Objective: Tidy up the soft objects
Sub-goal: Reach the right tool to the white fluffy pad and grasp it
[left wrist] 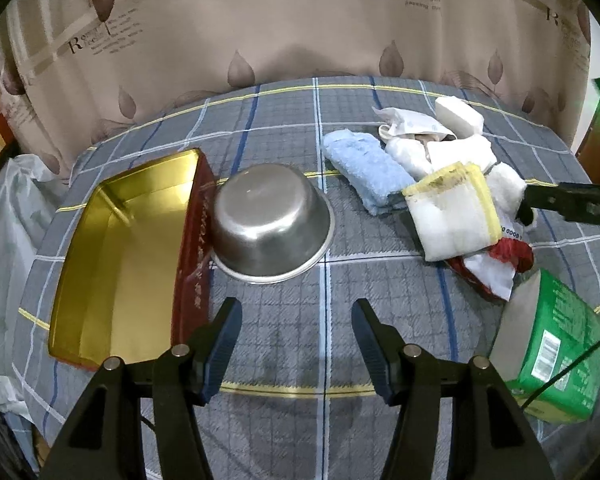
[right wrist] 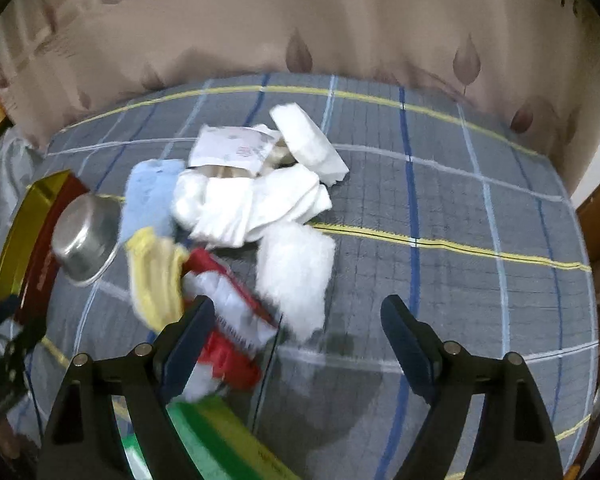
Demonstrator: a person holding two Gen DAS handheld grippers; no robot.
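A heap of soft things lies on the plaid bedcover: a blue towel (left wrist: 364,172) (right wrist: 148,196), a yellow-edged cloth (left wrist: 452,212) (right wrist: 156,276), folded white cloths (right wrist: 252,204) and a fluffy white cloth (right wrist: 296,272). My right gripper (right wrist: 298,300) hovers open just above the near edge of the fluffy cloth, its pads pressing on nothing. One of its fingers (left wrist: 548,200) shows at the right edge of the left wrist view. My left gripper (left wrist: 296,305) is open and empty over bare cover, in front of an upturned steel bowl (left wrist: 268,220).
An open red tin with a gold inside (left wrist: 128,248) (right wrist: 20,240) stands left of the bowl (right wrist: 86,236). A red and white packet (left wrist: 496,268) (right wrist: 228,308) and a green package (left wrist: 556,348) lie near the heap. A leaf-print curtain hangs behind the bed.
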